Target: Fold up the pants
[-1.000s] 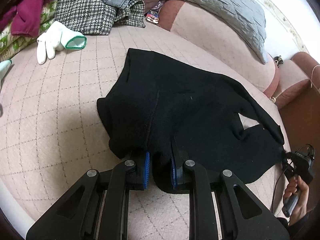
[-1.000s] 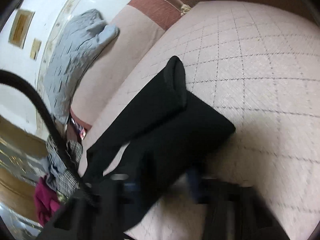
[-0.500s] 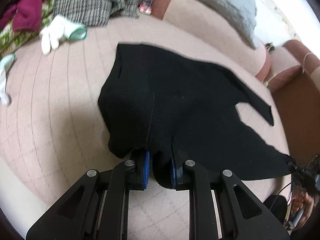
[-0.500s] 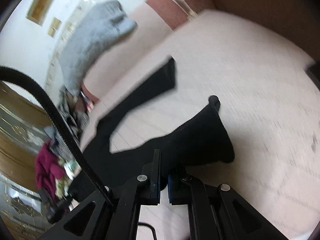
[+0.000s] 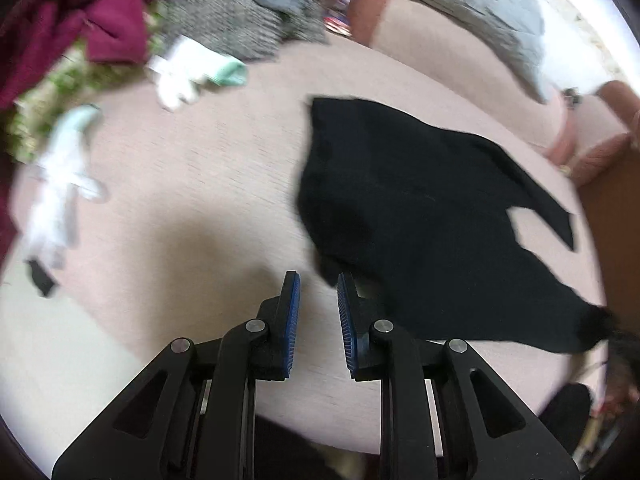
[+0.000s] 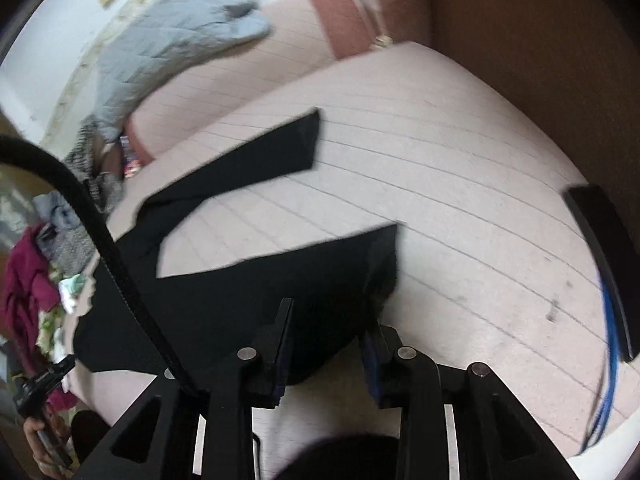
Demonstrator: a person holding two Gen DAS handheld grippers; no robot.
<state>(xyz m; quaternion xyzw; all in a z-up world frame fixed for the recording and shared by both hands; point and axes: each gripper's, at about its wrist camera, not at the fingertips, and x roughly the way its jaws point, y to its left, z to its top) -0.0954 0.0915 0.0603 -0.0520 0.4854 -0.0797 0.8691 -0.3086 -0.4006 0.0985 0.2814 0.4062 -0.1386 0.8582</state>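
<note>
Black pants (image 5: 420,208) lie spread flat on the pink quilted bed (image 5: 208,184), legs splayed apart. In the right wrist view the pants (image 6: 248,300) show both legs, the far leg (image 6: 272,152) angled away. My left gripper (image 5: 317,284) is open and empty, just left of the waist edge. My right gripper (image 6: 330,316) is open, jaws wide, with the near leg's hem lying between and under the fingers, not pinched.
A pile of clothes sits at the back: maroon garment (image 5: 72,20), houndstooth cloth (image 5: 232,24), white gloves (image 5: 180,76). A grey quilted pillow (image 5: 460,4) leans on the headboard. A black strap-like object (image 6: 600,256) lies at the bed's right edge.
Both grippers have opened and let go of the pants. The left gripper has pulled back and left of the waist. The pants now lie flat with legs apart.
</note>
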